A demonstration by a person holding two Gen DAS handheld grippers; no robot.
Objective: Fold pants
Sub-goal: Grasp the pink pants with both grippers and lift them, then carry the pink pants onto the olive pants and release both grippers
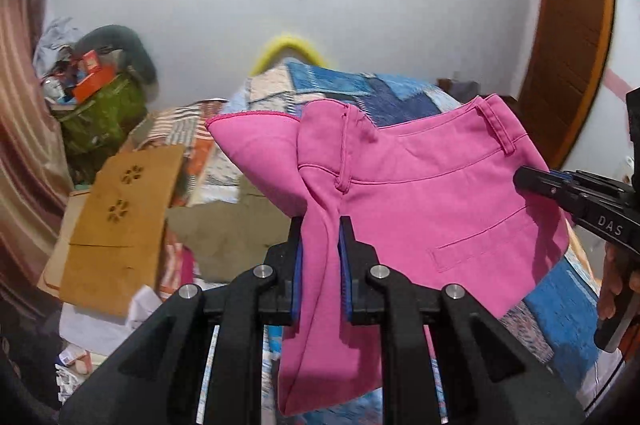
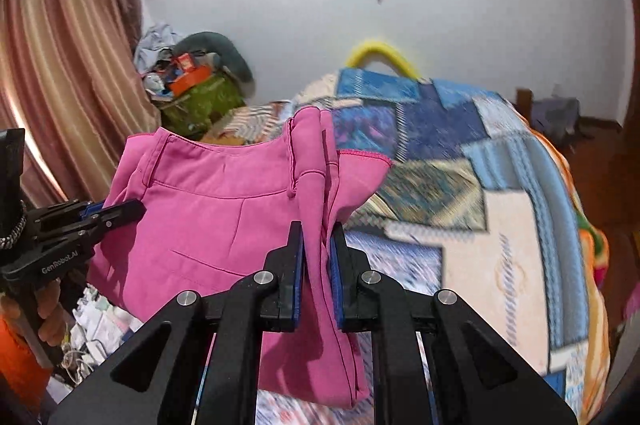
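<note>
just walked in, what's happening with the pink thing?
A person holds a gripper in each hand, and both are clamped on a pair of pink pants near the waistband. The left gripper pinches a bunched fold of fabric, and the right gripper grips another part. The pants hang spread between them above the patchwork bedspread, not yet folded.

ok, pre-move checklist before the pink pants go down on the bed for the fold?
1. Left gripper shut on pants: ok.
2. Right gripper shut on pants: ok.
3. Waistband stretched flat between the grippers: not ok, it sags and bunches at each grip.
4. Legs hanging free: cannot tell, lower part out of view.
5. Patchwork quilt under the pants: ok.
6. Images sharp: not ok, quilt blurred.
</note>
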